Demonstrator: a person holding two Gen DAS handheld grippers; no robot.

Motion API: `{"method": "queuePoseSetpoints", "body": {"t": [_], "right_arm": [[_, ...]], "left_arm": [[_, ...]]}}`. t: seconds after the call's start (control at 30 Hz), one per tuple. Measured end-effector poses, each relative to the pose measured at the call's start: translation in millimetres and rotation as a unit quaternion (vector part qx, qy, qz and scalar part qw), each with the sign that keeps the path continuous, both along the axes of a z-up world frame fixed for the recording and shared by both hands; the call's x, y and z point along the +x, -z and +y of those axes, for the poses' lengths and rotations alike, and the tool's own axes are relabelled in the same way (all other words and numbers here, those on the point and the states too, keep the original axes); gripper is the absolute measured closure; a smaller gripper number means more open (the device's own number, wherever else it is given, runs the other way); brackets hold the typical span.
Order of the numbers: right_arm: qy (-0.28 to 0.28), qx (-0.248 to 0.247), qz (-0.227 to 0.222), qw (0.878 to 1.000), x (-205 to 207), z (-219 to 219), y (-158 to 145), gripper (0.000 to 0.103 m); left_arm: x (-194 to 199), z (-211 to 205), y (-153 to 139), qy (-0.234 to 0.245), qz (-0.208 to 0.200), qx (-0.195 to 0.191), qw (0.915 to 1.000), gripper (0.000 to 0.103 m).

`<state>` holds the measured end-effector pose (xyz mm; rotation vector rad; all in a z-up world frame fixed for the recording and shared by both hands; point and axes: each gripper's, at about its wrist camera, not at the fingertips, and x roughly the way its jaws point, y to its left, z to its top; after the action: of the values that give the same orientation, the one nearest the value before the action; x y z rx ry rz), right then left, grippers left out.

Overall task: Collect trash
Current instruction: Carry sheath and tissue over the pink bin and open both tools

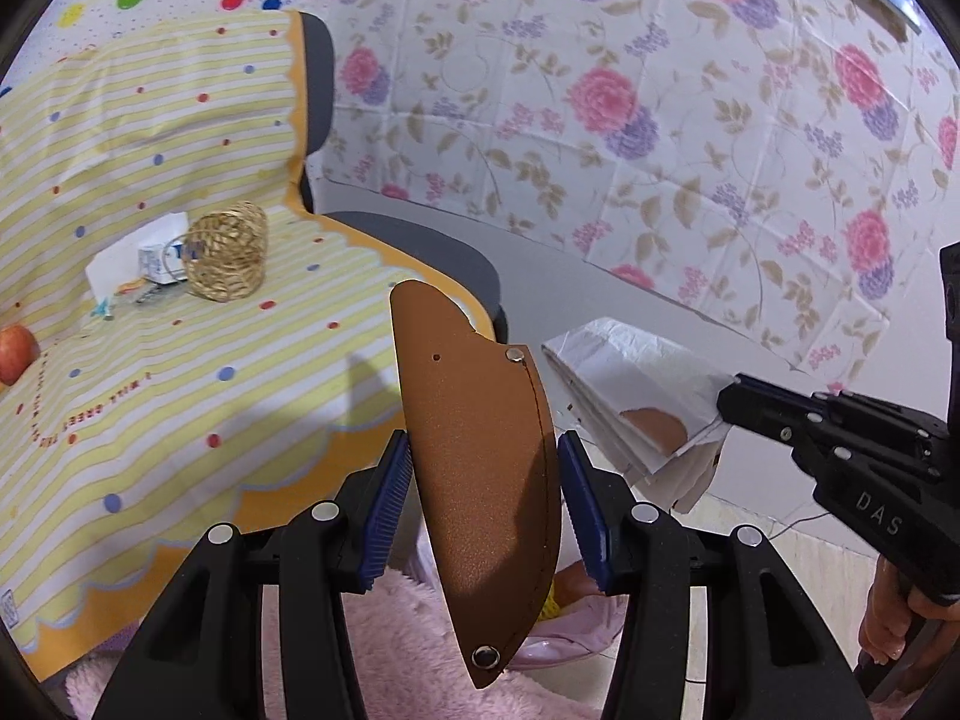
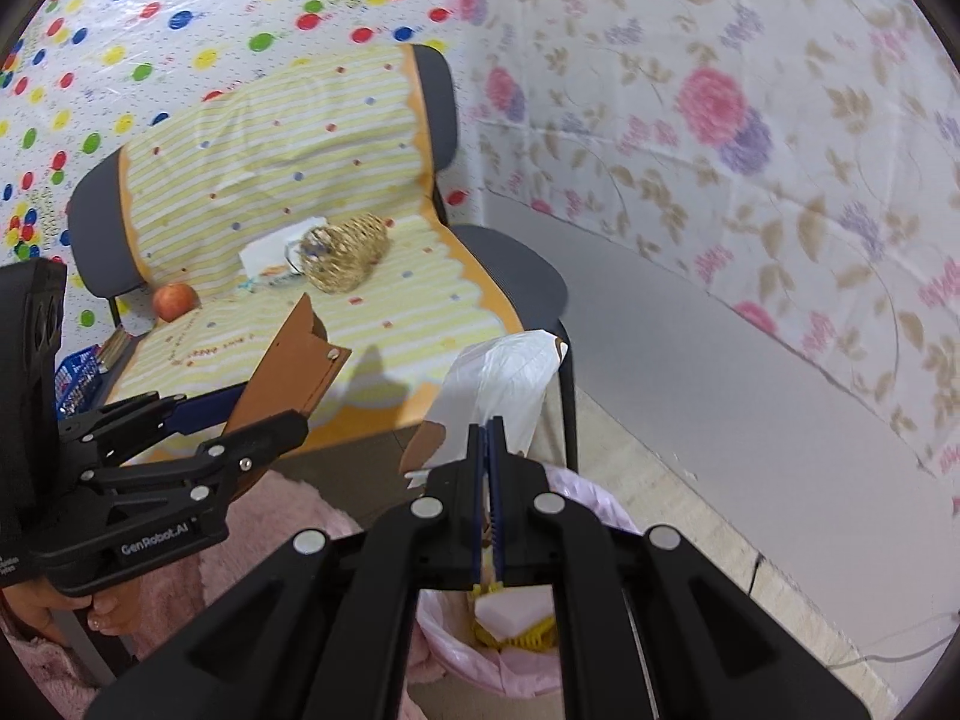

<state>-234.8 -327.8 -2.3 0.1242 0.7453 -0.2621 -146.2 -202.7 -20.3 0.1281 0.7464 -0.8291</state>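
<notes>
My left gripper (image 1: 483,450) is shut on a brown leather-like sheath (image 1: 480,480), whose blunt end points up and whose tip hangs down; the blue pads (image 1: 390,504) press its two sides. From the right wrist view the same left gripper (image 2: 264,402) and sheath (image 2: 282,366) appear at the left. My right gripper (image 2: 487,426) is shut on a crumpled white plastic bag (image 2: 504,378) that sticks up past the fingertips. The left wrist view shows that right gripper (image 1: 729,393) and the bag (image 1: 630,384) at the right. Both are held in the air in front of a chair.
A bin with a pink liner (image 2: 576,498) sits below the right gripper, with white and yellow trash inside. The chair's striped yellow cloth (image 1: 180,408) carries a wicker basket (image 1: 228,258), a small box (image 1: 159,261), an apple (image 2: 174,301) and scraps. A pink fluffy rug (image 1: 390,630) lies below.
</notes>
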Motion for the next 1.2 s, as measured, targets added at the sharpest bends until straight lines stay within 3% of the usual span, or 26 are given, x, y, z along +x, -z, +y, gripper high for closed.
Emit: {"method": "queuePoseSetpoints", "body": {"t": [0.33, 0.5, 0.57, 0.63, 0.93, 1.2], "right_arm": [[0.023, 0.038, 0.039, 0.998, 1.7, -27.0, 40.0, 0.100], [0.031, 0.059, 0.044, 0.997, 8.3, -39.5, 56.6, 0.098], [0.037, 0.062, 0.047, 0.996, 9.0, -42.2, 61.0, 0.094], [0.040, 0.066, 0.049, 0.996, 8.6, -43.7, 62.7, 0.083], [0.037, 0.047, 0.016, 0.998, 5.3, -38.8, 27.6, 0.081], [-0.010, 0.034, -0.013, 0.999, 19.3, -9.2, -3.5, 0.081]], "left_arm": [[9.7, -40.9, 23.2, 0.034, 0.024, 0.024, 0.9988, 0.051], [19.9, -45.3, 28.8, 0.025, 0.033, 0.024, 0.9989, 0.034], [23.1, -43.0, 28.8, 0.020, 0.035, 0.025, 0.9989, 0.027], [25.9, -35.9, 27.2, 0.006, 0.032, 0.024, 0.9992, 0.026], [30.8, 12.2, 12.1, -0.061, 0.010, 0.034, 0.9975, 0.026], [37.3, 58.8, -6.1, -0.120, -0.016, 0.038, 0.9919, 0.026]]}}
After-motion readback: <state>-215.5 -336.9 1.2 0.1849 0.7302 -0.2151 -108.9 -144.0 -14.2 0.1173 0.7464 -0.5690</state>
